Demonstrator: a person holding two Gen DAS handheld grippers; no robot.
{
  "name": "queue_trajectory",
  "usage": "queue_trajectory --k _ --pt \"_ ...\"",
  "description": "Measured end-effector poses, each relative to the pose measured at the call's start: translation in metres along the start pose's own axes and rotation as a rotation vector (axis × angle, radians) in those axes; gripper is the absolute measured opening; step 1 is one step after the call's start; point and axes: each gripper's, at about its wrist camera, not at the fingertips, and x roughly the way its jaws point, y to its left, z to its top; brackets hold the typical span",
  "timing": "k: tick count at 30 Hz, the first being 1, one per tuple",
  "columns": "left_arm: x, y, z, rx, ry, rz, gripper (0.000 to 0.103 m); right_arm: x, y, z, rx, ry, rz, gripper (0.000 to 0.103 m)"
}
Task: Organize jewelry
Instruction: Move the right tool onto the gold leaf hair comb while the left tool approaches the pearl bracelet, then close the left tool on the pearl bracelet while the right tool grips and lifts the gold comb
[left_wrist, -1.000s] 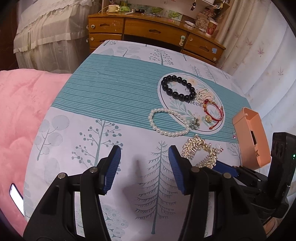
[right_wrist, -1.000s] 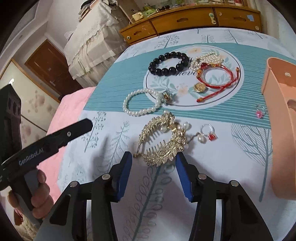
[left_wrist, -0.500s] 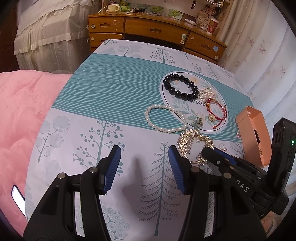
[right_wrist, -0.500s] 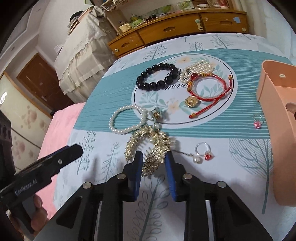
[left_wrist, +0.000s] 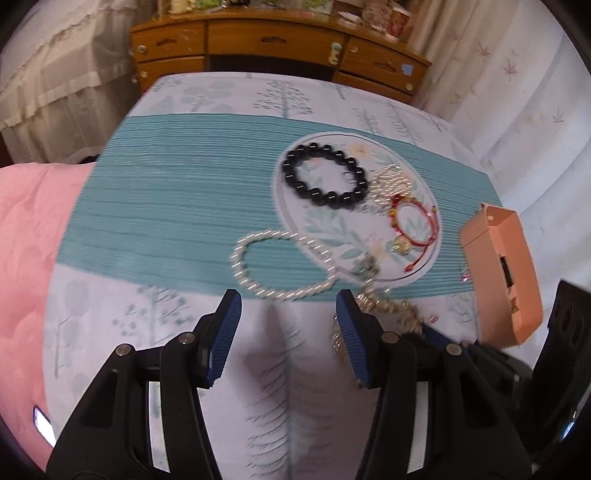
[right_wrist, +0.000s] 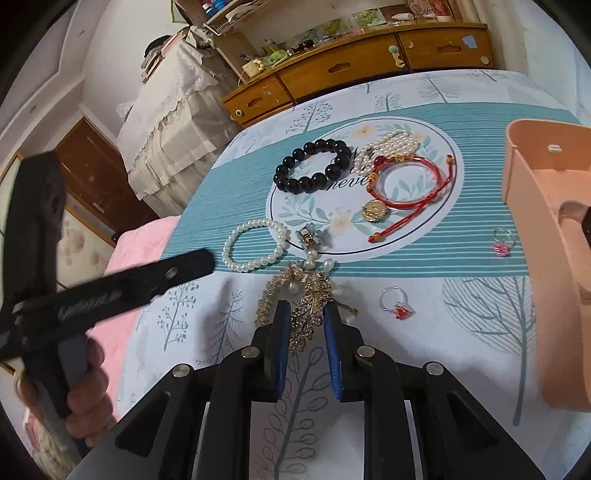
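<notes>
My right gripper (right_wrist: 305, 318) is shut on the gold leaf hair comb (right_wrist: 301, 306), whose pearl end rests on the tablecloth; the comb also shows in the left wrist view (left_wrist: 391, 314). My left gripper (left_wrist: 288, 317) is open and empty just short of the white pearl bracelet (left_wrist: 284, 264). That bracelet (right_wrist: 255, 249) lies left of the comb. A black bead bracelet (right_wrist: 314, 170), a red cord bracelet (right_wrist: 406, 184) and a small pearl strand (right_wrist: 391, 146) lie on the round print. The peach organizer box (right_wrist: 546, 236) stands at the right.
A red-stone ring (right_wrist: 397, 304) and a pink-stone ring (right_wrist: 502, 243) lie loose between the comb and the box. A flower clip (right_wrist: 312, 234) sits by the pearl bracelet. A wooden dresser (right_wrist: 369, 62) stands beyond the table. A pink blanket (left_wrist: 26, 240) lies left.
My right gripper closed on the gold hair comb and holds it. My left gripper moved forward toward the white pearl bracelet, still open.
</notes>
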Motion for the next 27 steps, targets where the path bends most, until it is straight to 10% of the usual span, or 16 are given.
queue_trajectory --k 24,27 --pt "0.069 -0.053 0.026 0.198 0.276 0.096 0.033 -0.053 -0.013 0.004 0.014 -0.049 0.045 0.010" --pt "0.069 -0.049 0.027 0.202 0.275 0.095 0.008 -0.053 -0.013 0.003 0.011 -0.044 0.045 0.010"
